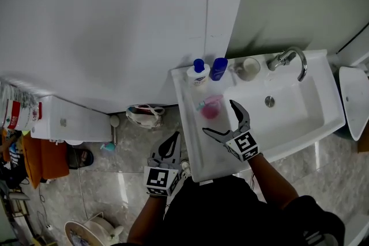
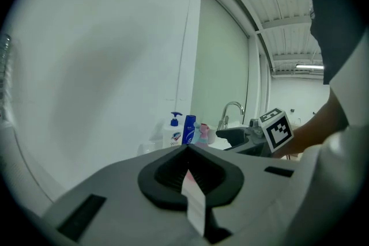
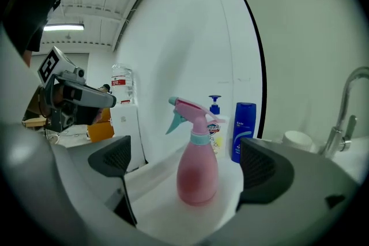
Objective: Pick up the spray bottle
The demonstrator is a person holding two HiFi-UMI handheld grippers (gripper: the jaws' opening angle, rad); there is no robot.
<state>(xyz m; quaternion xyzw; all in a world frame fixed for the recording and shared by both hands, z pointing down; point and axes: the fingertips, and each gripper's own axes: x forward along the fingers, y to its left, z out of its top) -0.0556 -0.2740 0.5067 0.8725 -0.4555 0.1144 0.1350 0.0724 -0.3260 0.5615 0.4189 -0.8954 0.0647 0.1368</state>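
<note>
In the head view, the spray bottle (image 1: 210, 106), translucent pink plastic with a teal trigger, stands on the flat left ledge of the glossy white sink (image 1: 323, 124). The right gripper (image 1: 219, 117) sits just in front of it with its jaws spread wide. The left gripper (image 1: 173, 142) hangs beside the sink's left edge.

In the left gripper view, its dark ribbed jaws are pressed together.

In the right gripper view, the pear-shaped bottle stands upright between the parted pads and touches neither. A white pump bottle (image 3: 218, 134) and a blue bottle (image 3: 244, 131) stand behind it.

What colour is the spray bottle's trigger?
Teal trigger on a pink spray bottle; right gripper view shows it best.
</note>
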